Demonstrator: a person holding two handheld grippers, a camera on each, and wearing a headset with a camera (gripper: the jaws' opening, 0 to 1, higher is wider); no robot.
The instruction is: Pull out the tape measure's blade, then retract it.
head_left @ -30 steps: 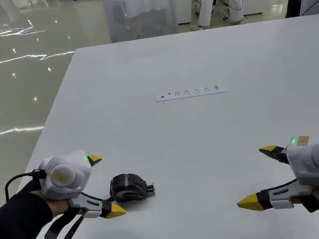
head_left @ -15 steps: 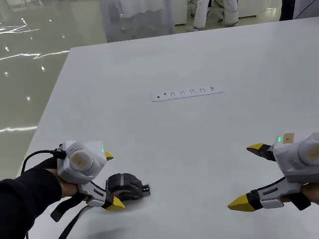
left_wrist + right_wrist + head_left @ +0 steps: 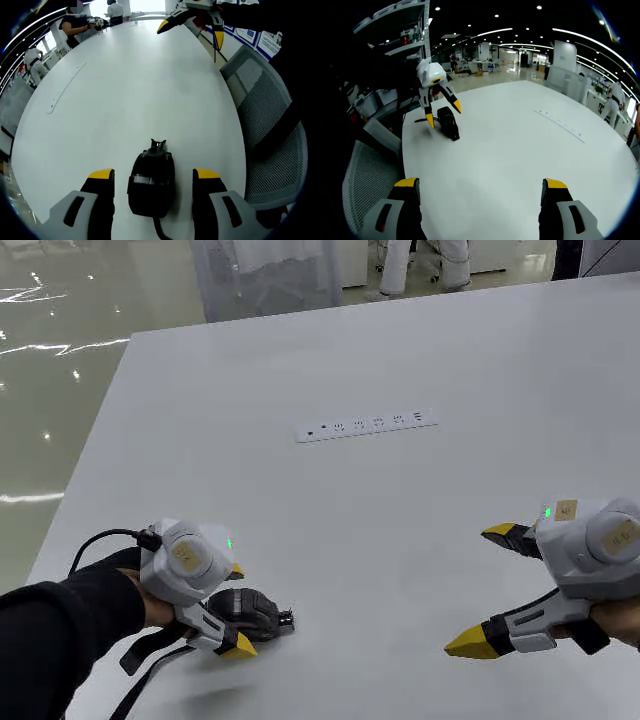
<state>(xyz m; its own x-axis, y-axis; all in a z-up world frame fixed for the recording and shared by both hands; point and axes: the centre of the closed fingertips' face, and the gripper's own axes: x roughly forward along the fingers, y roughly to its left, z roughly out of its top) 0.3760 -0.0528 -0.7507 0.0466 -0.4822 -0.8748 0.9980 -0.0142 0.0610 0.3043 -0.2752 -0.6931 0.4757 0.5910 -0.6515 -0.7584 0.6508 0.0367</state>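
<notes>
2 grippers are over the white counter (image 3: 400, 500), and I read both as having their jaws apart. My left gripper (image 3: 154, 174) is down at the counter's near-left corner, its yellow-tipped jaws standing on either side of the black tape measure (image 3: 152, 182). The tape measure lies on the counter there. In the left gripper view a strip of bare counter shows between the case and each jaw, so I am straddling it, not clamping it. The blade's small end tab sits right at the case mouth and points away from the gripper, along the counter's near edge towards my right gripper. A dark sleeve (image 3: 60, 630) runs up to the hand on that gripper.

My right gripper (image 3: 480, 588) is near the counter's near-right side, well apart from the tape measure, with bare counter between its widely spread jaws.

1 white power strip (image 3: 366, 425) lies flat towards the counter's middle, well apart from both grippers. A grey mesh chair (image 3: 270, 125) stands beside the counter's near edge.
</notes>
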